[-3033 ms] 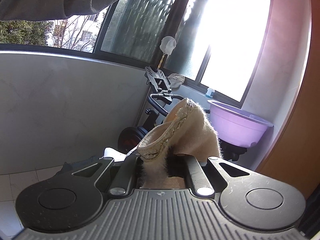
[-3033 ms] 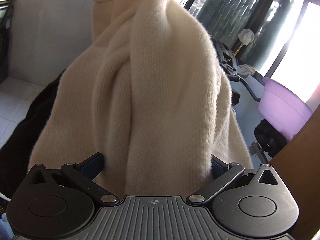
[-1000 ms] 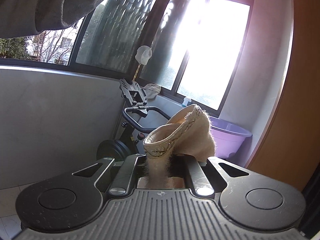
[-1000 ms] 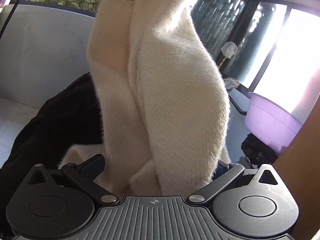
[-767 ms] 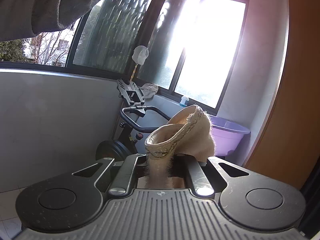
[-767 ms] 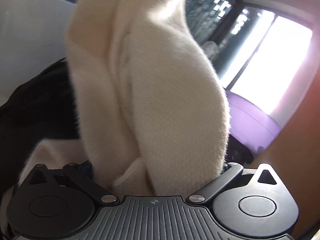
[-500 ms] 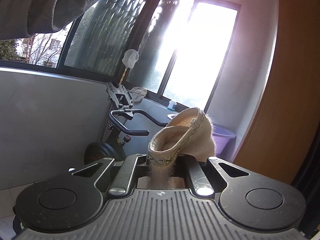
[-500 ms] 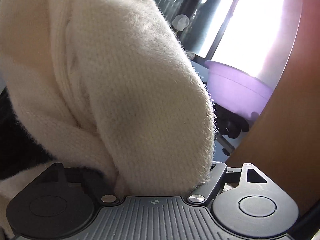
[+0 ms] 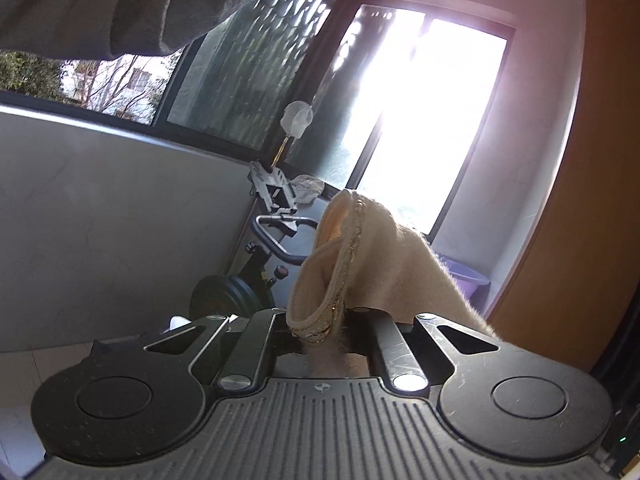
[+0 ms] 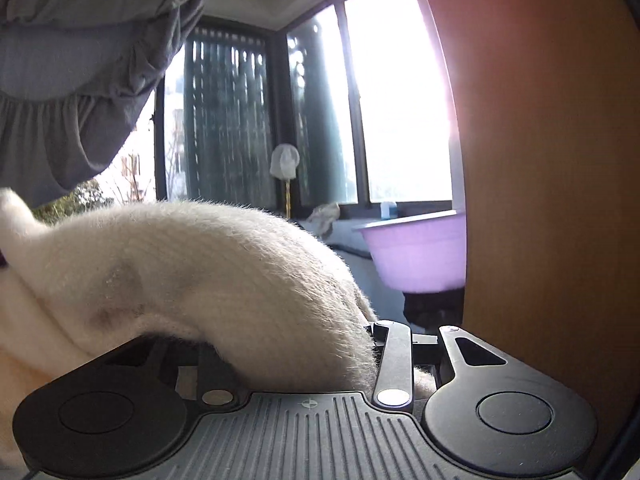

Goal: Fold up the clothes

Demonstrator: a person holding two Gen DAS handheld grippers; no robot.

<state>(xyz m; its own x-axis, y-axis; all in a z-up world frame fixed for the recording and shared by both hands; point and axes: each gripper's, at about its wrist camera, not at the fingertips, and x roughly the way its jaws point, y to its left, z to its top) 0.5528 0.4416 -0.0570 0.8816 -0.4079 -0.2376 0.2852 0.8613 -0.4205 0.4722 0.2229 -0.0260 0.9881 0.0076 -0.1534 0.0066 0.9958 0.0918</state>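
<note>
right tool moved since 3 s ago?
Yes. The right tool has swung up and right: the purple basin now sits level mid-frame, and the cream sweater, earlier hanging tall, droops left across the view.

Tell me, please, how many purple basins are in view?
1. The purple basin sits below the bright window, beside the wooden panel; in the left wrist view only its rim peeks past the cream sweater. Others may be hidden.
</note>
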